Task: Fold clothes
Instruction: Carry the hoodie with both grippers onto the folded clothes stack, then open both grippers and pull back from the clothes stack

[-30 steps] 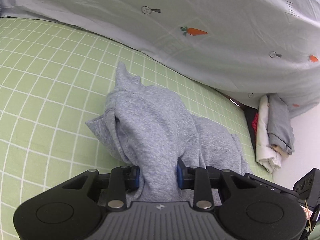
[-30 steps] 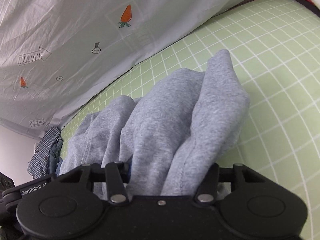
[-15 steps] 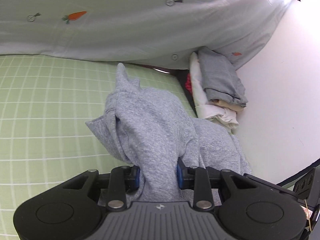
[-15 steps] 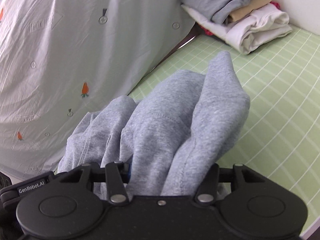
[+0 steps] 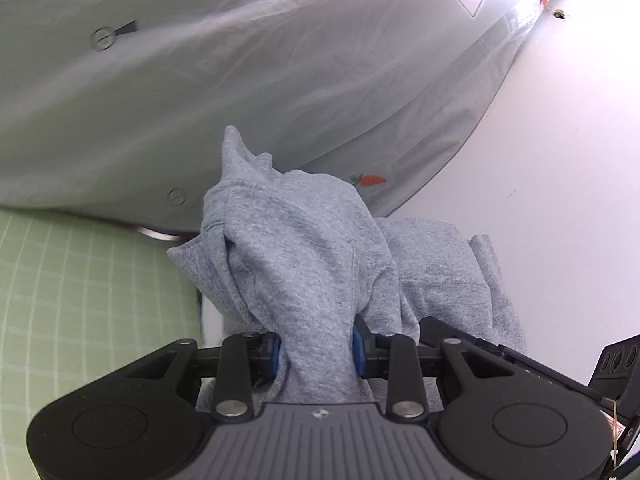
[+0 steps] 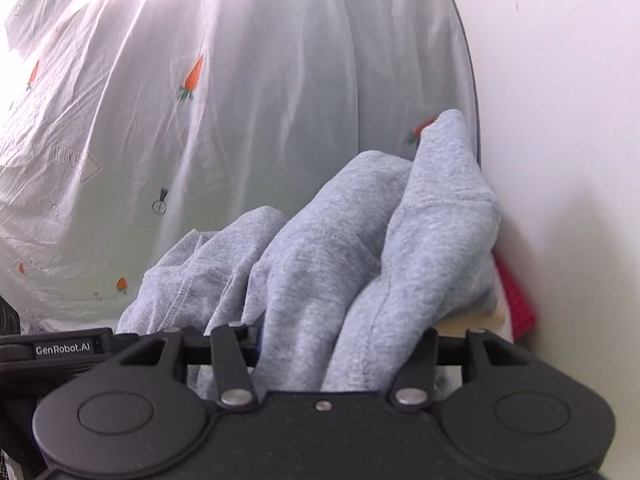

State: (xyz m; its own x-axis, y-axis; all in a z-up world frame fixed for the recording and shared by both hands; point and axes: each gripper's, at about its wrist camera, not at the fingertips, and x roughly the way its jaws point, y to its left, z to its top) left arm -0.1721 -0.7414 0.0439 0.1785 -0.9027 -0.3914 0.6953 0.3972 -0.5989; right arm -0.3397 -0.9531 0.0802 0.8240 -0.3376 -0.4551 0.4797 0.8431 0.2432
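Grey garment (image 5: 304, 264) bunched between both jaw pairs; left gripper (image 5: 316, 350) and right gripper (image 6: 340, 344) clamp it. You carry; next, lower onto surface ahead, release.

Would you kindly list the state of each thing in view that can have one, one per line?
Garment: bunched, held by both claws.
Left claw: shut on the garment.
Right claw: shut on the garment.
Carrot sheet: draped and wrinkled behind the garment.
Green sheet: spread flat at the left.
Red item: mostly hidden behind the garment, by the wall.
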